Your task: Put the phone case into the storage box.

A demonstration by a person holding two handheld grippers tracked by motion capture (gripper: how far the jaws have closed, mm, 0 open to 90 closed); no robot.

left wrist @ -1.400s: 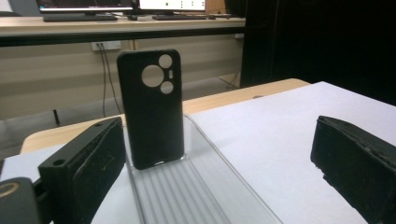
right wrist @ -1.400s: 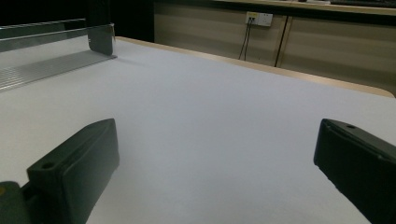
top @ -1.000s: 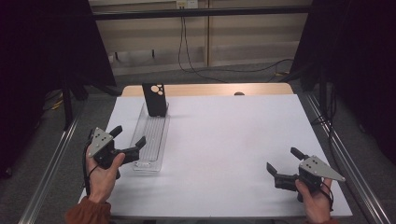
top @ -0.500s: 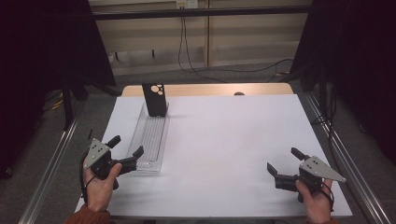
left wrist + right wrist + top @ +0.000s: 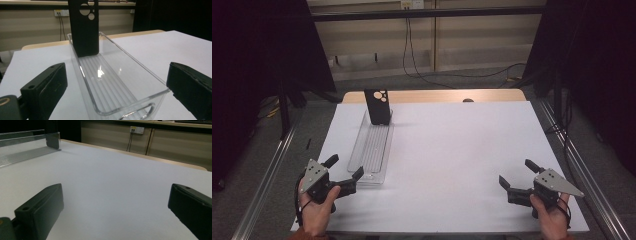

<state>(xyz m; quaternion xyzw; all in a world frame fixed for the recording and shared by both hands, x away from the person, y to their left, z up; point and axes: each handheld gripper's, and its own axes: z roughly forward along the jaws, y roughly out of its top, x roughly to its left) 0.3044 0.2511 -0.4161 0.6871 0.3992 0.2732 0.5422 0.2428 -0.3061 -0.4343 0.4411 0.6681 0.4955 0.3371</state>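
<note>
A: Right, where's your left claw [image 5: 344,172]?

B: Sitting low at about 7 o'clock on the counter [image 5: 452,150], in your left hand [image 5: 317,207]. Jaws spread wide, gripping nothing. It points toward 1 o'clock, at the near end of the clear tray [image 5: 373,150].

A: Touching the tray?

B: Can't tell from the high view; one jaw tip is right beside the near corner. In the left gripper view the tray's [image 5: 112,85] near end wall sits between your two jaws, with a gap on either side, so no contact there.

A: Tray position?

B: Long and narrow, lying from 7 toward 11 o'clock on the left half of the counter. Ribbed floor, transparent walls.

A: And the phone case?

B: Black phone case [image 5: 377,106] stands upright at the tray's far end, near 11 o'clock, camera cutouts at the top. In the left gripper view the phone case [image 5: 83,27] leans against the far wall, bottom edge inside the tray.

A: Right side?

B: Your right claw [image 5: 518,181] is at 5 o'clock, well apart from the tray, held by your right hand [image 5: 552,217]. Jaws parted wide, holding nothing. The right gripper view has bare white counter [image 5: 112,185] between them, with the tray [image 5: 25,147] far off at upper left.
</note>
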